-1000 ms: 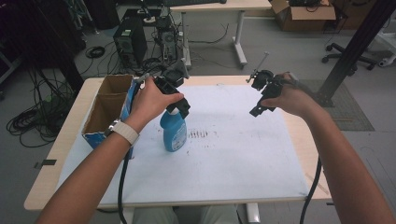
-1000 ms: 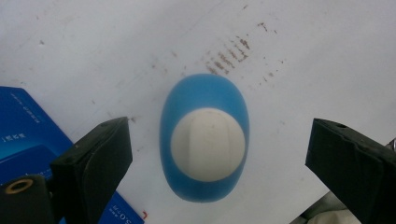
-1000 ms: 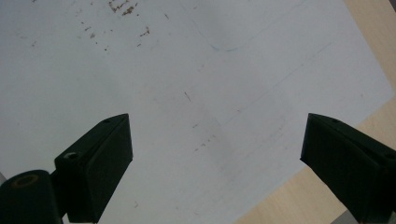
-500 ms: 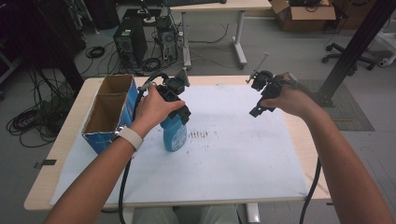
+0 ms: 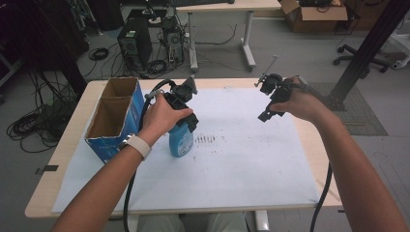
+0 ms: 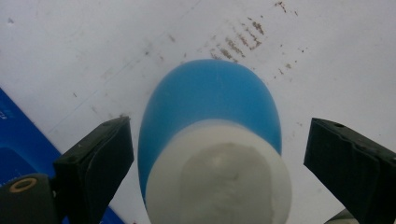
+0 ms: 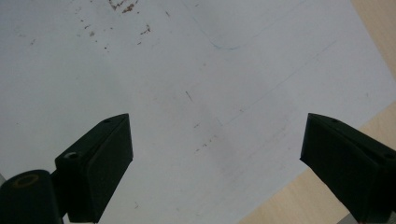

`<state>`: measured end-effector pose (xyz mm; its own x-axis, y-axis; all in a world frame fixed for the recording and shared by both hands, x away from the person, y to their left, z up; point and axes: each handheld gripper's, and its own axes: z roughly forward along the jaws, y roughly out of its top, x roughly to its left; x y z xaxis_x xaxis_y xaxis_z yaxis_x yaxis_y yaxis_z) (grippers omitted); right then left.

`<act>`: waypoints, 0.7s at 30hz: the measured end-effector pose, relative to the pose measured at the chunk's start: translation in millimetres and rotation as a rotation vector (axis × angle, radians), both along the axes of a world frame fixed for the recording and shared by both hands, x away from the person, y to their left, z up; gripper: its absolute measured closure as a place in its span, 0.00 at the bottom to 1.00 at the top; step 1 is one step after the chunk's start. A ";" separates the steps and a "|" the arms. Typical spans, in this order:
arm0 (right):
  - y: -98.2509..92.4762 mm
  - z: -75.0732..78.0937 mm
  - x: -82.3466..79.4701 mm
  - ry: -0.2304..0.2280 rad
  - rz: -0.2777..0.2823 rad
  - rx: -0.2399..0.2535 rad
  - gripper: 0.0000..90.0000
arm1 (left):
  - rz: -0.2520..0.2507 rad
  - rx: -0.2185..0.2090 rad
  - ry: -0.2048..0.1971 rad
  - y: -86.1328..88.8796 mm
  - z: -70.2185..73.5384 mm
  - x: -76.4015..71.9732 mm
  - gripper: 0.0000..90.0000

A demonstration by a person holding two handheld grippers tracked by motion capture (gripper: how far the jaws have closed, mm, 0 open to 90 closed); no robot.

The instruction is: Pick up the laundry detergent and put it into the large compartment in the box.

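Left gripper view: unlabelled blue bottle [image 6: 210, 107]

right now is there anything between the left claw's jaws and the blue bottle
No. In the left gripper view the left claw straddles the blue bottle, with only white paper in the gap on each side; the jaws do not touch it.

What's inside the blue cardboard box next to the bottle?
The blue cardboard box stands open-topped with two compartments. The high view shows only bare brown inner walls; the near wall hides both floors, so anything low inside is unseen. The blue bottle stands outside, right of it.
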<state>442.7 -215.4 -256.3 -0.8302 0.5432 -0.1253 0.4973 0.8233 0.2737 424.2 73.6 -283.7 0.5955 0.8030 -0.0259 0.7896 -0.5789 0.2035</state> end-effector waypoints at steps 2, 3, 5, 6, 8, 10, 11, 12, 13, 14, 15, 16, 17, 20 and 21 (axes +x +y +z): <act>0.1 0.0 0.0 0.000 0.000 0.001 0.10 | 0.003 0.003 0.001 0.0 -0.9 0.0 0.10; 0.2 0.0 -0.1 0.000 0.001 0.001 0.10 | 0.004 0.002 0.001 0.2 -1.3 0.1 0.10; 0.2 0.0 -0.1 0.001 0.002 0.001 0.10 | 0.010 0.000 -0.006 0.1 -2.0 0.0 0.10; 0.2 0.0 -0.1 0.000 0.001 0.001 0.10 | 0.009 0.000 -0.004 0.2 -1.8 0.2 0.10; 0.0 0.1 -0.1 0.000 -0.001 0.001 0.10 | 0.009 0.000 -0.004 0.2 -1.7 0.2 0.11; -0.2 0.2 0.0 0.000 -0.001 0.001 0.10 | 0.010 -0.001 -0.005 0.3 -1.8 0.2 0.12; -0.2 0.2 0.0 0.000 -0.001 0.001 0.10 | 0.010 0.001 -0.005 0.3 -1.9 0.2 0.12; -0.2 0.2 0.0 0.000 -0.001 0.001 0.10 | 0.010 0.001 -0.005 0.3 -1.9 0.2 0.13; 0.0 0.2 -0.1 0.001 0.000 0.001 0.10 | 0.011 0.000 -0.006 0.4 -1.8 0.1 0.13; 0.0 0.2 -0.1 0.001 0.000 0.001 0.10 | 0.011 0.000 -0.006 0.4 -1.8 0.1 0.13; 0.3 0.2 -0.2 0.001 0.001 0.002 0.10 | 0.012 -0.001 -0.008 0.5 -1.4 -0.1 0.13; 0.4 0.3 -0.2 0.000 0.002 0.002 0.11 | 0.013 -0.001 -0.008 0.6 -1.3 -0.1 0.14; 0.6 0.3 -0.3 0.001 0.001 0.003 0.10 | 0.015 -0.003 -0.011 0.4 -1.3 -0.4 0.14; 1.0 0.1 -0.3 0.001 0.003 0.000 0.11 | 0.005 0.005 -0.006 1.0 -0.7 -0.3 0.15; 1.6 -0.2 -0.3 0.002 0.004 -0.001 0.11 | 0.008 0.008 -0.008 1.0 -0.8 -0.5 0.16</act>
<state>442.4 -213.8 -256.5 -0.8327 0.5396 -0.1242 0.4945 0.8256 0.2720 423.7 74.5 -284.5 0.5894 0.8077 -0.0146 0.7924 -0.5745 0.2053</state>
